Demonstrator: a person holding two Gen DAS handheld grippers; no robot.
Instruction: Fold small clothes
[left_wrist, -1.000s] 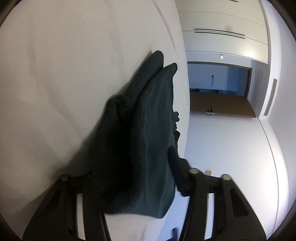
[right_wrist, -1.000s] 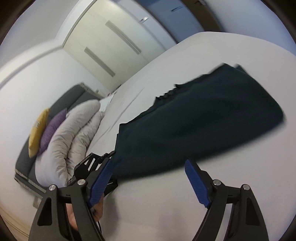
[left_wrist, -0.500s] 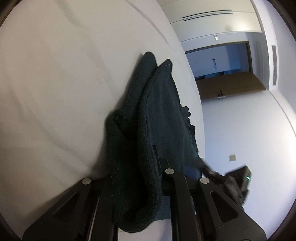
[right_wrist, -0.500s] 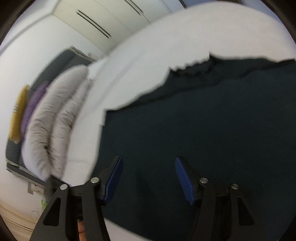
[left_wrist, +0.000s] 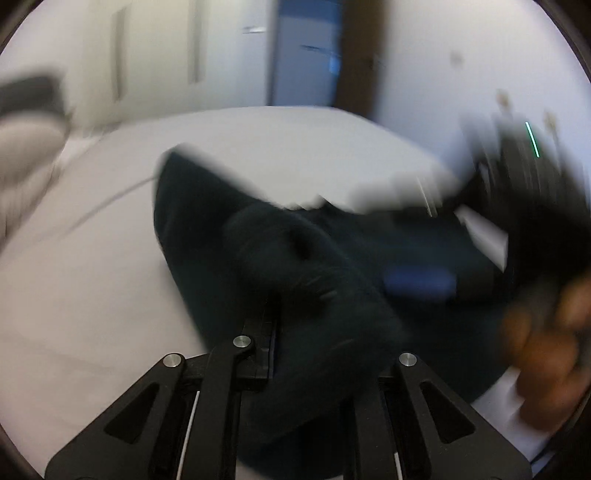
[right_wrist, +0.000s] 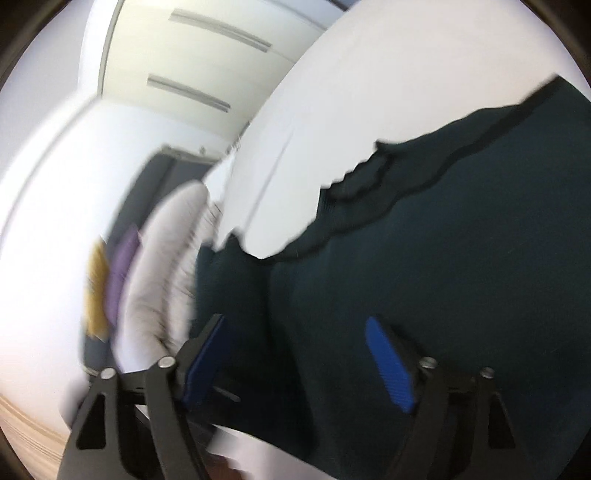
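A dark green garment (left_wrist: 229, 236) lies partly bunched on the white bed (left_wrist: 92, 277). My left gripper (left_wrist: 295, 325) is shut on a bunched fold of the garment, which covers its fingertips. The right gripper with its blue pad shows blurred at the right of the left wrist view (left_wrist: 417, 284), held by a hand (left_wrist: 543, 350). In the right wrist view the garment (right_wrist: 461, 229) fills the right half. My right gripper (right_wrist: 299, 354) is open, its blue pads (right_wrist: 388, 365) spread just over the cloth.
Grey, purple and yellow pillows (right_wrist: 162, 266) are stacked at the bed's head against a dark headboard. White wardrobe doors (right_wrist: 207, 55) stand behind. A doorway (left_wrist: 306, 55) opens past the bed's far side.
The left gripper has swung round with the bunched garment, from looking sideways along the bed to facing the wardrobes. The right gripper stayed open over the cloth and shifted slightly.
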